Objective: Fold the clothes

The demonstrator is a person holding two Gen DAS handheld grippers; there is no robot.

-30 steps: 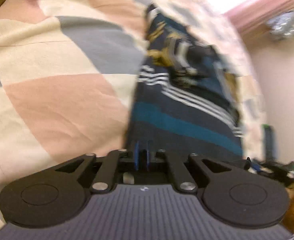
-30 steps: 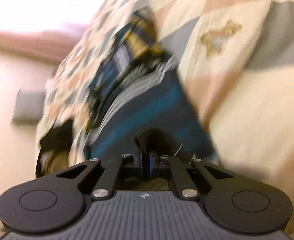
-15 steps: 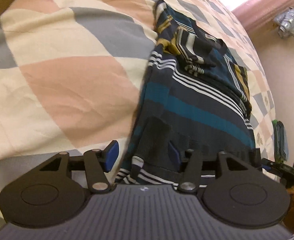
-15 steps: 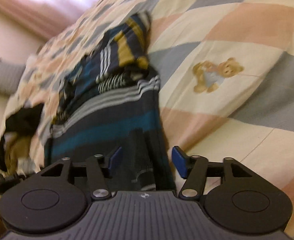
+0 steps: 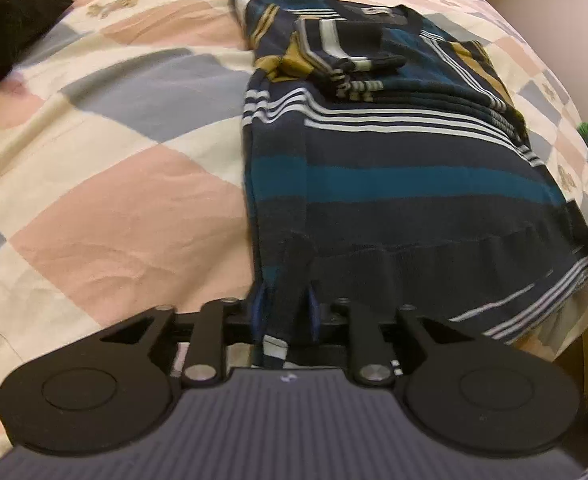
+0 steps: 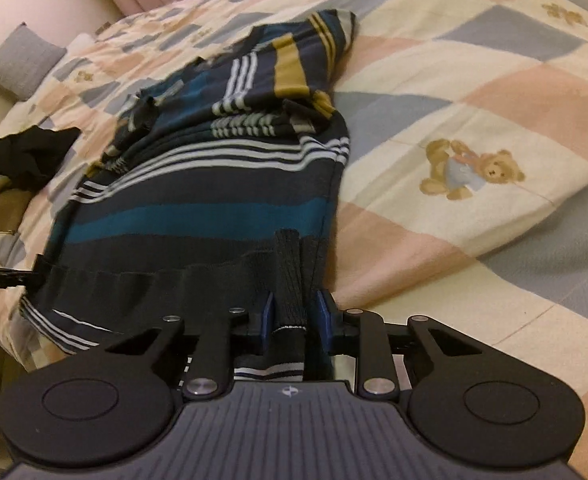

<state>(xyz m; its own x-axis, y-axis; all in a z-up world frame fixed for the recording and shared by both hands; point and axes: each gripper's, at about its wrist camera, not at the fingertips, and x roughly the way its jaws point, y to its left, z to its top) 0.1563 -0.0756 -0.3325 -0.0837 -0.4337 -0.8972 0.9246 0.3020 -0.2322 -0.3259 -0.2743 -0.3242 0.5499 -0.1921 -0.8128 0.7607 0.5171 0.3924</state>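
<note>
**Item: striped knit sweater (image 5: 394, 184), partly folded; landmark for all entries.** Navy with teal, white and mustard bands. It lies lengthwise on a patchwork quilt (image 5: 105, 208), its ribbed hem at the near edge of the bed, its sleeves already laid inward over the far, chest end.

**Left gripper (image 5: 283, 312).** At the sweater's near left hem corner. Jaws closing, with a bunched pleat of hem between the blue pads (image 5: 257, 312); the cloth looks caught rather than firmly clamped.

**Right gripper (image 6: 294, 316).** At the near right hem corner. Jaws closing around a raised ridge of ribbed hem; a gap is visible at the right pad (image 6: 325, 314), so the bite is judged incomplete.

**Other things.**
- Teddy-bear print (image 6: 474, 168) on the quilt, right of the sweater.
- Dark garment heap (image 6: 29, 156), left of the sweater in the right wrist view.
- Grey cushion (image 6: 17, 60), beyond the sweater's far end.

**Risks, as judged.**
- Lifting before both grips seat: one corner slips out, and the hem drops skewed.
- Each pleat may hold only the top layer; the under layer would lag and the fold would double unevenly.
- Unequal travel of the two hands would twist the hem line off square with the sweater's sides.
- Carrying the hem toward the chest end could drag the loose folded sleeves out of place.
- The hem sits at the bed's edge; a release here may let it slide off.
</note>
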